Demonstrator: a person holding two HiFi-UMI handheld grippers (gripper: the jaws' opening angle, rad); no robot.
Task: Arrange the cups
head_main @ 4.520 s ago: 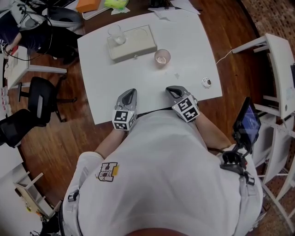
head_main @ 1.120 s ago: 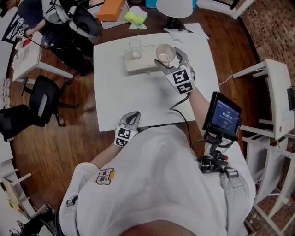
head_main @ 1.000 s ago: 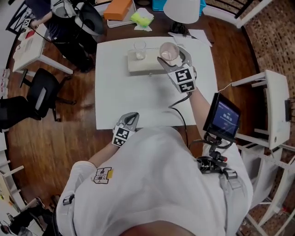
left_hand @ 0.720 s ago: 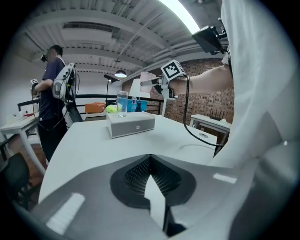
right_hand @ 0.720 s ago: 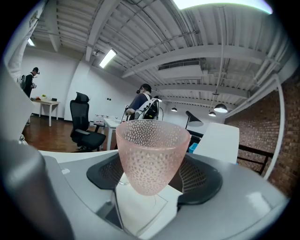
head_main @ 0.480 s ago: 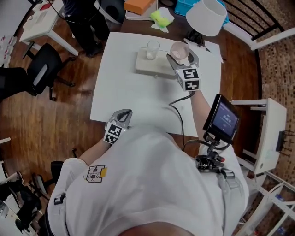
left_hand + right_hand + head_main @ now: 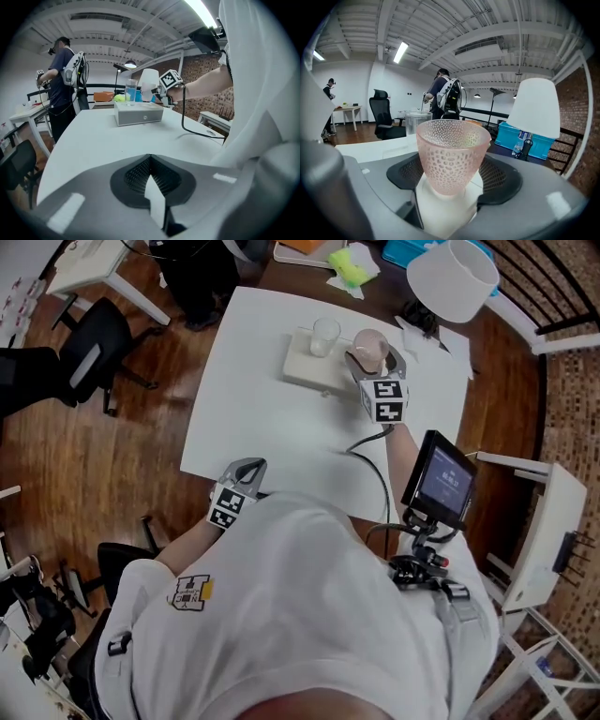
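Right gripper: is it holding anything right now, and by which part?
Yes. The right gripper holds the pink dimpled glass cup upright, its jaws clamped on opposite sides of the cup's narrow lower body. The left gripper is shut and empty.

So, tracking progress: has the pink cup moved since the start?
Yes: the cup went from the table to over the block's right end, in the right hand-held gripper.

A white table (image 7: pixel 253 399) stands on a wooden floor (image 7: pixel 84 465), with a black office chair (image 7: pixel 89 348) off its left side. Past its far end are a white lampshade (image 7: pixel 452 279), a blue crate (image 7: pixel 504 136) and a yellow-green cloth (image 7: pixel 349 263). A white side table (image 7: pixel 544 521) stands to the right. In the background, a person wearing a backpack (image 7: pixel 65 79) stands at a desk.
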